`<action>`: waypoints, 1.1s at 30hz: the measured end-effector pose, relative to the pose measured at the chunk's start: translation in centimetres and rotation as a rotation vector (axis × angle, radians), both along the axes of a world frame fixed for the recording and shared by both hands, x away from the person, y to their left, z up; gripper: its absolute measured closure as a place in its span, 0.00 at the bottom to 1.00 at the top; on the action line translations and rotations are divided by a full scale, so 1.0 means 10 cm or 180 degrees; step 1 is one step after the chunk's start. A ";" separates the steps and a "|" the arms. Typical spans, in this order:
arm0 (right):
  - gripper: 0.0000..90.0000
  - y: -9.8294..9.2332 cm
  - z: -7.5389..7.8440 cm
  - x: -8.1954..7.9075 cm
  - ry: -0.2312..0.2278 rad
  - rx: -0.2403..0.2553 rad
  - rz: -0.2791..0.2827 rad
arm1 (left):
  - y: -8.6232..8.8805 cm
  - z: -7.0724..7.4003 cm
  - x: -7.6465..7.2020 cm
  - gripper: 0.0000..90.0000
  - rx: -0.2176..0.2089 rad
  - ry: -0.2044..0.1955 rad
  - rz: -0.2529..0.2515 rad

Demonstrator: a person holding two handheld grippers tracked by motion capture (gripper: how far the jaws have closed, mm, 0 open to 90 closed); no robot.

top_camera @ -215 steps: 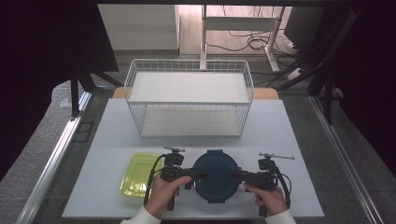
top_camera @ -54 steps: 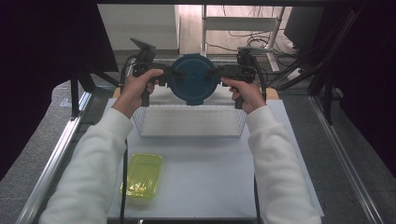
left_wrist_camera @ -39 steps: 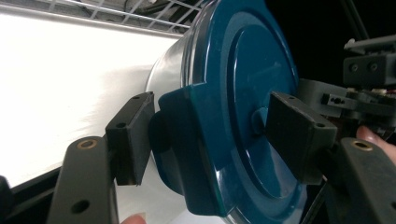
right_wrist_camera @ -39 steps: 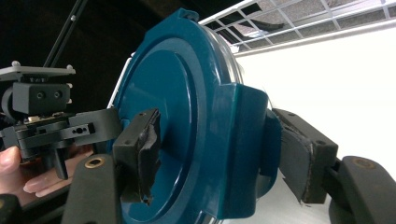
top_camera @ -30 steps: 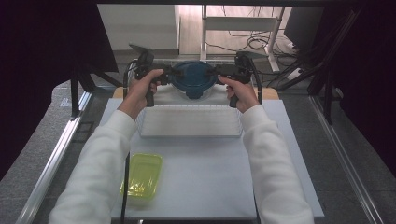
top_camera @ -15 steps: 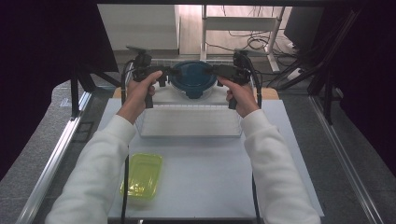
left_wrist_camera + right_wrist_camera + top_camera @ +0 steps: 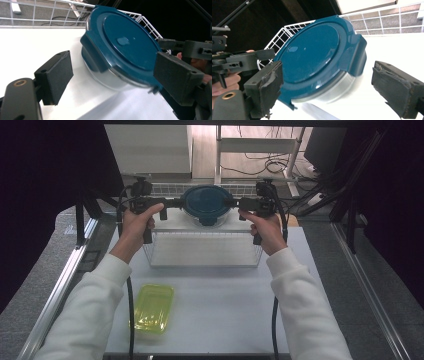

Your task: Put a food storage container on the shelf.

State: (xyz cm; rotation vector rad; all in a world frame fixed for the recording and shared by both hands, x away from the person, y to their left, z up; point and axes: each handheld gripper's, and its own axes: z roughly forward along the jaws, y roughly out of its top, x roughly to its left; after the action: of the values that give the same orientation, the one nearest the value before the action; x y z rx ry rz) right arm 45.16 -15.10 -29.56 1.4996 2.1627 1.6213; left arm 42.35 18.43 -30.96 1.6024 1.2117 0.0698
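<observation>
1. Resting on the raised white shelf inside a white wire basket at the far side of the table, a round container with a dark teal lid is sitting upright between the two hand-held grippers.

2. Flanking it on the person's left, the left gripper is standing with its jaws spread; they have just been opening, and in the left gripper view the container's side tab is lying between the pads without either pad pressing on it.

3. Mirroring that on the other side, the right gripper is also standing spread, its jaws having just been opening too; in the right gripper view the opposite tab is sitting free in the gap.

4. Looking at the body under the lid, it is showing as clear plastic or glass; I cannot tell whether anything is inside, so its weight is only a guess, probably light to moderate.

5. Judging by its glossy sheen, the lid is looking stiff and slippery, so pads pressing on the flat top or curved wall would likely be sliding.

6. Offering the surest hold, the two latch tabs on opposite sides are sticking out squarely, and taking both at once should be keeping the container level.

7. Lying apart near the table's front left corner, a shallow yellow-green tray is sitting untouched.
</observation>
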 end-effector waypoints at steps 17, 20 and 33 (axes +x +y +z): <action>0.26 -0.26 -0.16 -0.42 -0.0271 -0.0220 0.0188 | 0.13 -0.12 -0.61 0.22 0.0342 -0.0268 -0.0111; 0.27 -0.32 -0.24 -0.51 -0.0292 -0.0237 0.0225 | 0.15 -0.17 -0.74 0.22 0.0392 -0.0299 -0.0135; 0.27 -0.54 -0.59 -1.05 -0.0398 -0.0369 0.0317 | 0.25 -0.55 -1.28 0.22 0.0579 -0.0299 -0.0230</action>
State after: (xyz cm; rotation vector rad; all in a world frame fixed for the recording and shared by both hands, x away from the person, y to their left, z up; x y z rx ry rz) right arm 34.67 -20.47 -35.46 1.2441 2.2525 1.5422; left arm 29.51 20.89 -36.44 1.7790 1.0991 0.2120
